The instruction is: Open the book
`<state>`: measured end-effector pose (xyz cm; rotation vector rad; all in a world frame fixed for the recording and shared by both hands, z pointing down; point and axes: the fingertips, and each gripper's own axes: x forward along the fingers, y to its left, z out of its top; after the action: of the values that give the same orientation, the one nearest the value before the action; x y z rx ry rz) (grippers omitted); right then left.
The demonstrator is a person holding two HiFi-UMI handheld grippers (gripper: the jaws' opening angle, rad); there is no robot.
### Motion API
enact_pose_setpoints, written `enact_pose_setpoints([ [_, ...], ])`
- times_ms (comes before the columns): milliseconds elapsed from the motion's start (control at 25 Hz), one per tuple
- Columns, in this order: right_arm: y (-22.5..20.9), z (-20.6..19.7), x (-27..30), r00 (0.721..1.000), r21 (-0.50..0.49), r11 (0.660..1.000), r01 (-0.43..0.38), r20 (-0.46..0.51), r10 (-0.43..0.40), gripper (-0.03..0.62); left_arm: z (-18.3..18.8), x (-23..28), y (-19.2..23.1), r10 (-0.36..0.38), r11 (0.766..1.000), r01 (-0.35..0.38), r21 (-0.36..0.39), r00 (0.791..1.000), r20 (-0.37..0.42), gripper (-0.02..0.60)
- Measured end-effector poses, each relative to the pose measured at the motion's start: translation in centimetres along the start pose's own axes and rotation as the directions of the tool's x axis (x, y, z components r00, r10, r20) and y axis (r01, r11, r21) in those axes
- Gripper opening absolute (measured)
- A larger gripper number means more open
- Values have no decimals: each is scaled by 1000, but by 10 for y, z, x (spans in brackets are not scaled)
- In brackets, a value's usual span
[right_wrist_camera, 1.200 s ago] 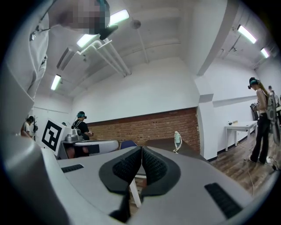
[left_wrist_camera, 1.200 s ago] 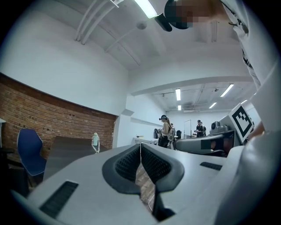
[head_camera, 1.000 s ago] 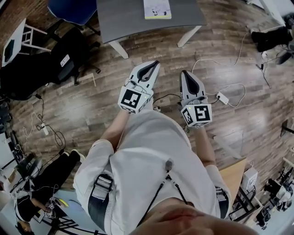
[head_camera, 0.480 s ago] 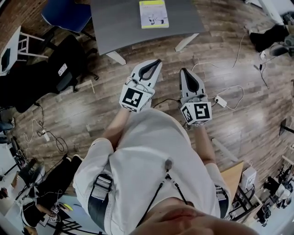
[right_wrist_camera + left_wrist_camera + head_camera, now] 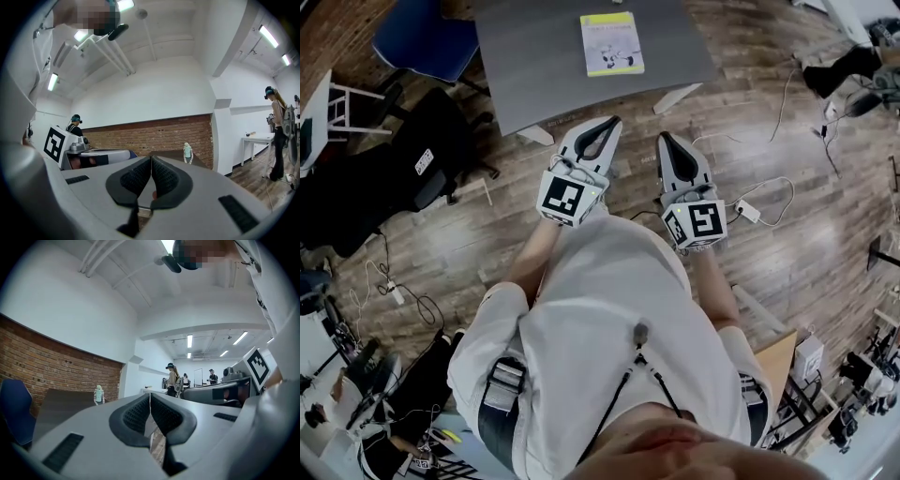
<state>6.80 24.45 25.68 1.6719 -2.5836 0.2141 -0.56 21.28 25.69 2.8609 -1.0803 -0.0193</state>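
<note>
A closed book (image 5: 611,44) with a yellow-green and white cover lies on the grey table (image 5: 534,66) at the top of the head view. Both grippers are held level in front of the person, short of the table's near edge. My left gripper (image 5: 612,122) is shut with nothing in it, its tip near the table's edge. My right gripper (image 5: 662,138) is shut and empty beside it. The left gripper view shows its jaws (image 5: 150,397) pressed together, and the right gripper view shows the same (image 5: 151,159). The book is not in either gripper view.
A blue chair (image 5: 427,37) and a black chair (image 5: 412,155) stand left of the table. Cables and a power strip (image 5: 748,211) lie on the wood floor at right. A small bottle (image 5: 187,152) stands on the table's far side. People (image 5: 171,379) stand in the background.
The table and book have come nearer and lower in the head view as the person and both grippers moved toward them. Both grippers stayed shut.
</note>
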Motion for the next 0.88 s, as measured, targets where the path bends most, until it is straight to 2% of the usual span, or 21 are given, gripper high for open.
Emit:
enact_pose_setpoints([
  [360, -16, 1, 38, 999, -5, 999, 47, 9, -47, 37, -6, 25, 34, -43, 999, 43, 9, 999, -6, 26],
  [720, -22, 0, 56, 999, -9, 999, 35, -21, -35, 37, -5, 39, 44, -62, 998, 62, 5, 998, -11, 26],
  [880, -27, -5, 64, 999, -14, 1000, 21, -40, -22, 37, -16, 45, 50, -50, 999, 50, -9, 998, -32, 26],
])
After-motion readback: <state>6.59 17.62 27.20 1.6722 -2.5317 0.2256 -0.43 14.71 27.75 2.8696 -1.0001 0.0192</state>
